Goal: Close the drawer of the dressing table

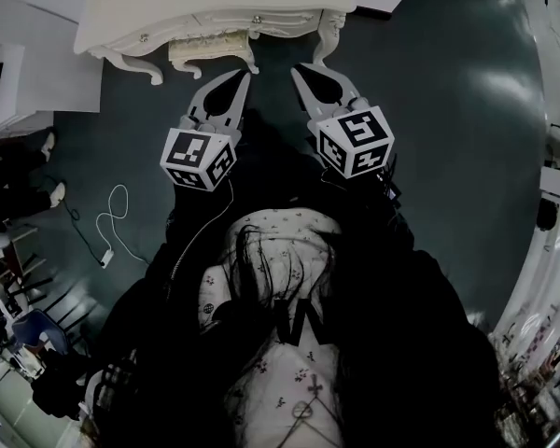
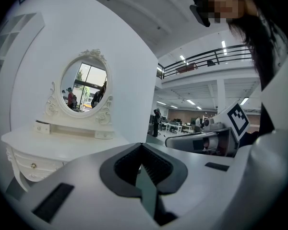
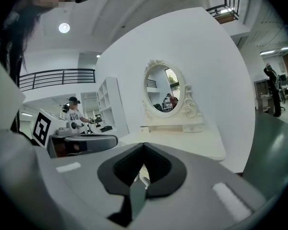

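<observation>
The white dressing table stands at the top of the head view, and its cream middle drawer sticks out from the front. My left gripper is shut and empty, its tip just right of the drawer's front corner and apart from it. My right gripper is also shut and empty, beside the table's right leg. In the left gripper view my left gripper points past the dressing table and its oval mirror. In the right gripper view my right gripper faces the table top.
A white cable lies on the dark floor at the left. A seated person's legs and white furniture are at the far left. A white partition stands behind the table. Benches line the right side.
</observation>
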The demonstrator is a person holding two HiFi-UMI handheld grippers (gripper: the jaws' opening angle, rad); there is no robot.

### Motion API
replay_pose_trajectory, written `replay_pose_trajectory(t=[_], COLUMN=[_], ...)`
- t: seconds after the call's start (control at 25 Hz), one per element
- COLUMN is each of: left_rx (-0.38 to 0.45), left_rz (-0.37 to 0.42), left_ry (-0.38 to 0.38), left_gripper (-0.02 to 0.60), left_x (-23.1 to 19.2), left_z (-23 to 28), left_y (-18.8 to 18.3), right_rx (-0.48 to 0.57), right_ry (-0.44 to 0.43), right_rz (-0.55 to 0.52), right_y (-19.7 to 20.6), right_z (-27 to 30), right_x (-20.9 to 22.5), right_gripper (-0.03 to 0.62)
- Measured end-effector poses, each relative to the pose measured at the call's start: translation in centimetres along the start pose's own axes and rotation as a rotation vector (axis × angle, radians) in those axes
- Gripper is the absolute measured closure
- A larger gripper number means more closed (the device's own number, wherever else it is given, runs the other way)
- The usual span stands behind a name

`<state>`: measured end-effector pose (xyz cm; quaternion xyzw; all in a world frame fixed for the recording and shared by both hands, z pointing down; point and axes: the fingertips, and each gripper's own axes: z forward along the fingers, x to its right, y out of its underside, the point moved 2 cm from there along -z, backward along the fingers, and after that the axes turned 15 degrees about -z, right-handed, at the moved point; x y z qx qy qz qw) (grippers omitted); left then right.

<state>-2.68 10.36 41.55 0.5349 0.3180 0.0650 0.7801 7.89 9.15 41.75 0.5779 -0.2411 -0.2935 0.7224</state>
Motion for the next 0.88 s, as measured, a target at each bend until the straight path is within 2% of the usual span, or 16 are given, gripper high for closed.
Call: replay_pose_trajectory(t=[0.44,0.88], left_rx=[-0.004,0.014], left_rz=[0.026,0.025], left_ry=[0.026,0.004], left_gripper=[0.581,0.581], left_x=[1.0,-0.1], left_z=[0.3,-0.6], left_y=[-0.8,-1.1], right_rx=[-0.004,-0.020], right_ry=[0.012,-0.009], right_rz=[-0.015,-0.053], right_y=[-0.6,-0.5], right_z=[-0.2,1.1], right_x=[0.4,-0.7], right_gripper=[0.585,0.585])
